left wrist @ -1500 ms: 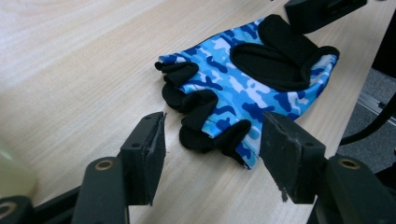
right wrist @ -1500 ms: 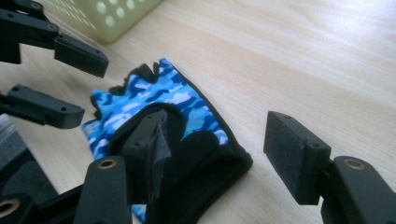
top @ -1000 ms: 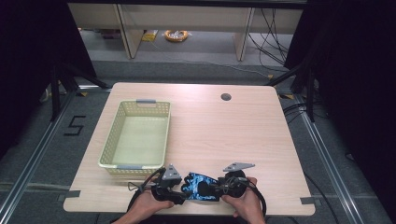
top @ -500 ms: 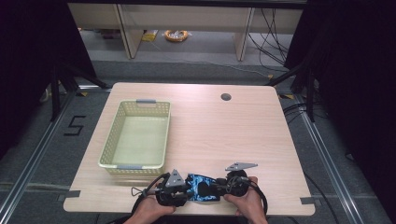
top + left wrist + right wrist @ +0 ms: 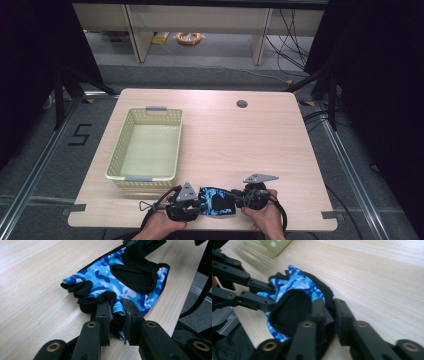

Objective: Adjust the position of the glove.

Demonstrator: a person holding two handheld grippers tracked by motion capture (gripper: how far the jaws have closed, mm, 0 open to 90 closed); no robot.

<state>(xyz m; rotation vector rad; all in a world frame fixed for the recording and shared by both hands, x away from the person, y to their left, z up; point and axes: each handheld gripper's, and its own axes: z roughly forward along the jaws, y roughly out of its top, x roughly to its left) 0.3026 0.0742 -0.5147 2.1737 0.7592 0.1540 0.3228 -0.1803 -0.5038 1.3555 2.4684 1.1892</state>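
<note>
A blue camouflage fingerless glove (image 5: 216,201) with a black palm patch lies flat at the table's front edge, between my two grippers. My left gripper (image 5: 196,204) is shut on the glove's finger end; in the left gripper view its jaws (image 5: 117,316) pinch the blue and black fabric of the glove (image 5: 105,282). From the other side, my right gripper (image 5: 238,200) is shut on the cuff edge. The right gripper view has its jaws (image 5: 329,308) clamped on the black rim of the glove (image 5: 297,285), with the left gripper (image 5: 265,297) opposite.
A pale yellow-green mesh basket (image 5: 126,176) stands on the left half of the wooden table (image 5: 240,145), just beyond my left hand. There is a round cable hole (image 5: 242,104) at the far side. The table's front edge runs right under both hands.
My left gripper has edged slightly right and toward the front edge. The glove stays held between both grippers in nearly the same spot.
</note>
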